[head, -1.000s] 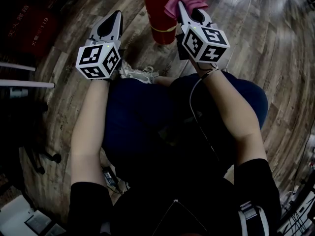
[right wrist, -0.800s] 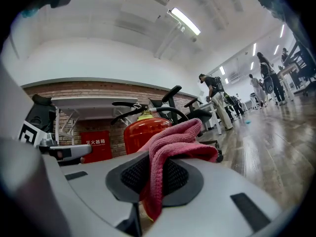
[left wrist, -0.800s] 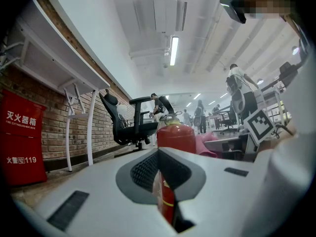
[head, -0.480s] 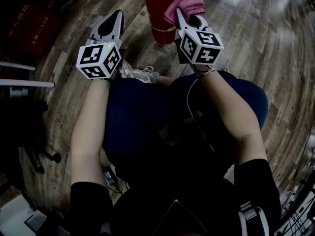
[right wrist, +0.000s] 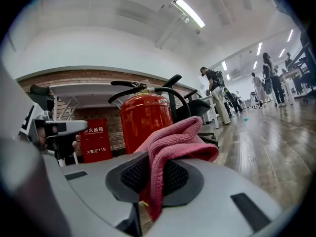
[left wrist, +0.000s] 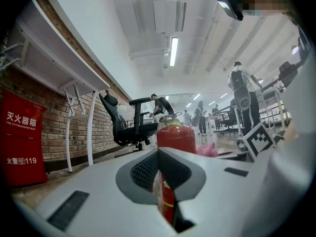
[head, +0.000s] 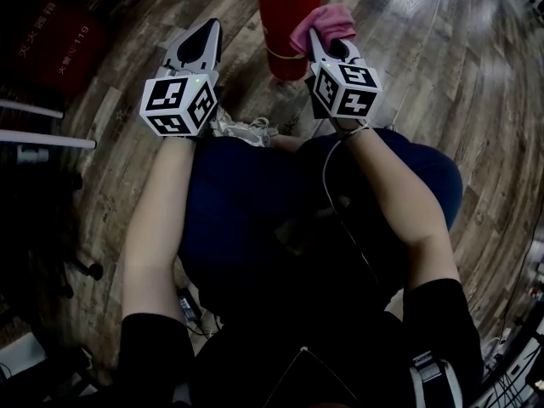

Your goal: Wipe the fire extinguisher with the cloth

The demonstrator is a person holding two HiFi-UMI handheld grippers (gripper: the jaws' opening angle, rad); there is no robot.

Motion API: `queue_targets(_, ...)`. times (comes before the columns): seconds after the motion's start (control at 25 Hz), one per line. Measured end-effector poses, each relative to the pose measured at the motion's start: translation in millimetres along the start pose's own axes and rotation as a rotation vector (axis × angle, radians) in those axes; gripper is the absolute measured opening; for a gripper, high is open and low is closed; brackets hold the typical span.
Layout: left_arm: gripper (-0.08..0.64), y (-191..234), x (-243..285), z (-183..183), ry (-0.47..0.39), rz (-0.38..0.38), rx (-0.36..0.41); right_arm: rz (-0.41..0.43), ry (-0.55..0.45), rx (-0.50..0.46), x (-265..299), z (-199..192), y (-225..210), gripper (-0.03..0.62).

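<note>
"At the far left, against the brick wall, what does that red metal box (left wrist: 19, 137) say?"

"White characters: 灭火器箱, a small English line 'FIRE EXTINGUISHER BOX' under them, and lower down 火警119. That's all the writing I can read."

"Next along, the left tool (left wrist: 159, 174)?"

"Its jaws are drawn together with nothing between them; only a sliver of red shows past them. It hovers left of the red cylindrical fire extinguisher (head: 289, 11), near it but apart."

"And the extinguisher itself?"

"Upright on the wooden plank floor (head: 442, 75), in front of the person's knees, between the two tools. A yellow band (head: 283, 53) rings it near the base. No label on it faces any camera."

"Then the right tool (head: 313, 34)?"

"Clamped tight on the pink microfibre cloth (head: 325, 22), which bunches out above the jaws. The cloth sits low at the cylinder's right flank, touching it or just beside it; I can't tell which."

"So how far along?"

"I'd judge the wiping is under way at the lower right side. Nothing shows what is already clean. The left flank, the upper body and the handle and hose on top look left to do."
</note>
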State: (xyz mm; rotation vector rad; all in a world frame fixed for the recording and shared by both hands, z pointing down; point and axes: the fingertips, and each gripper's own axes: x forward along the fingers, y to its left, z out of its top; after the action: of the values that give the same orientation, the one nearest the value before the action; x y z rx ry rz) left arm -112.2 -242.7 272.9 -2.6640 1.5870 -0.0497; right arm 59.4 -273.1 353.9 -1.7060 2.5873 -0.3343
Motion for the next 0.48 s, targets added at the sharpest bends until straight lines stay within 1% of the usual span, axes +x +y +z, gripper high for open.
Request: queue_targets(0.48,0.014,-1,0,1,0.001,-0.005,0.003,-0.022,0.095,0.004,6,-34,-5,0.063)
